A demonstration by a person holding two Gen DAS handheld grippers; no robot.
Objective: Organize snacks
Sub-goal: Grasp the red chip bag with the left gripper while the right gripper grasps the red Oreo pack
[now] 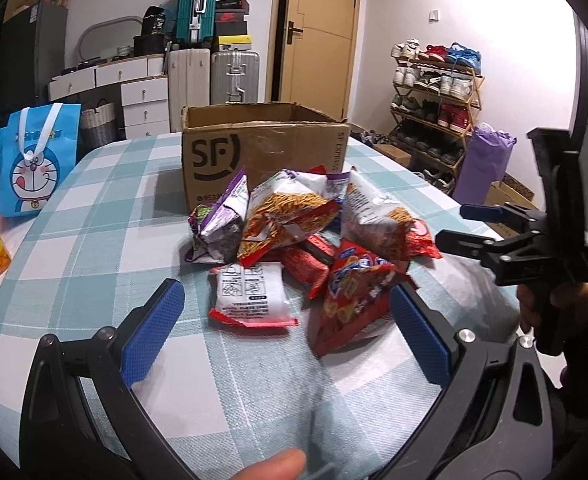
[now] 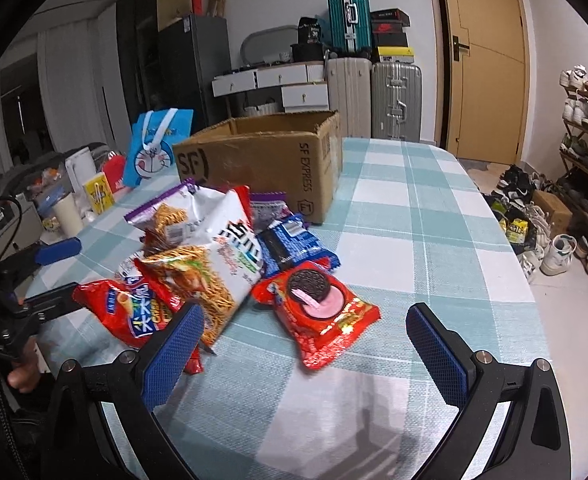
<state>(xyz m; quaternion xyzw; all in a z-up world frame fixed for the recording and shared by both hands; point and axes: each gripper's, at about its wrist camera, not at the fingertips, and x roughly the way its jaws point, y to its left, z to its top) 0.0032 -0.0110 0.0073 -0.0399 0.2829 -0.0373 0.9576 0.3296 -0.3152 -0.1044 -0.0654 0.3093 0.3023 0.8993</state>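
We see a tablecloth (image 2: pixel 393 216) checked in pale teal and white, and on it a plain brown cardboard box (image 2: pixel 262 160) printed with black letters. In front of the box lie the snack packets: a red cookie packet (image 2: pixel 317 316) showing a black biscuit and pink cream, a blue-and-white packet (image 2: pixel 290 244) nearer the box, a white noodle bag (image 2: pixel 214 240) with orange-yellow strands and a purple edge, and a red bag (image 2: pixel 130 308) with blue lettering. Left of the box stands a bright blue tote (image 2: pixel 154 152) with a white handle. Both grippers (image 2: pixel 305 344) (image 1: pixel 286 336) are black with blue textured pads.
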